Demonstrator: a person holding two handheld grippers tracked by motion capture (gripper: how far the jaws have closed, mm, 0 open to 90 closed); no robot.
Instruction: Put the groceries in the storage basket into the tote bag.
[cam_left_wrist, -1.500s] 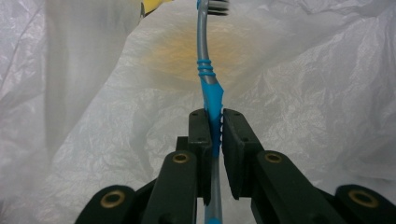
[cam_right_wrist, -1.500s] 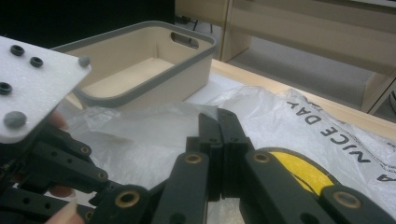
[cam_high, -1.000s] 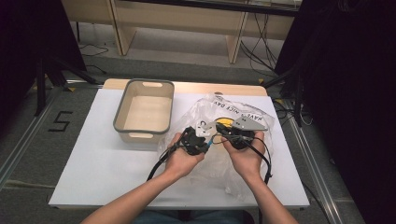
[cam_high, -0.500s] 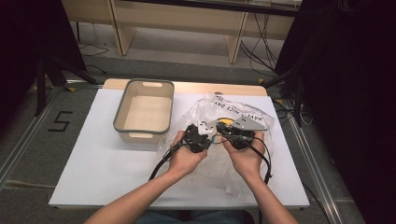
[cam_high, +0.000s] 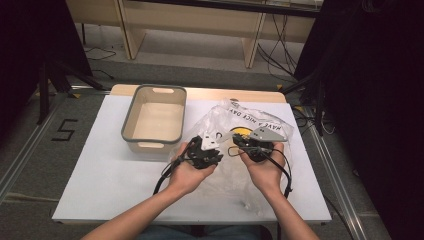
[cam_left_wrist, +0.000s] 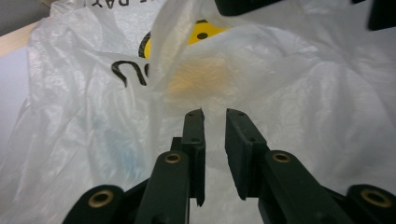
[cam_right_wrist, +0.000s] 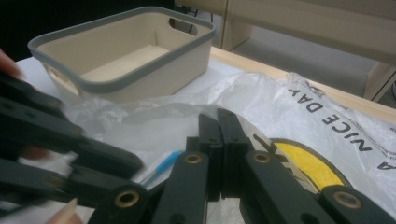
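A crumpled clear plastic bag (cam_high: 252, 122) with a yellow face and black lettering lies on the white table (cam_high: 90, 175). Both hands hold grippers over its near side, tips facing each other. My left gripper (cam_high: 222, 149) (cam_left_wrist: 215, 114) has just been opening; a narrow gap shows between its jaws and nothing is pinched in it. My right gripper (cam_high: 236, 145) (cam_right_wrist: 217, 119) is shut, and a raised flap of the bag (cam_left_wrist: 173, 42) runs up to its jaws. Inside the bag (cam_right_wrist: 299, 93) something thin and blue (cam_right_wrist: 163, 167) shows through the film.
A beige basket with a grey rim (cam_high: 131, 140) (cam_right_wrist: 126, 80) stands empty just left of the bag, close to the left hand. Cables trail from both grippers toward the table's near edge. Wooden shelving stands on the floor beyond the table.
The left hand and its gripper have shifted slightly right and up, closer to the right gripper. The right hand has kept still, and the bag's flap stays lifted.
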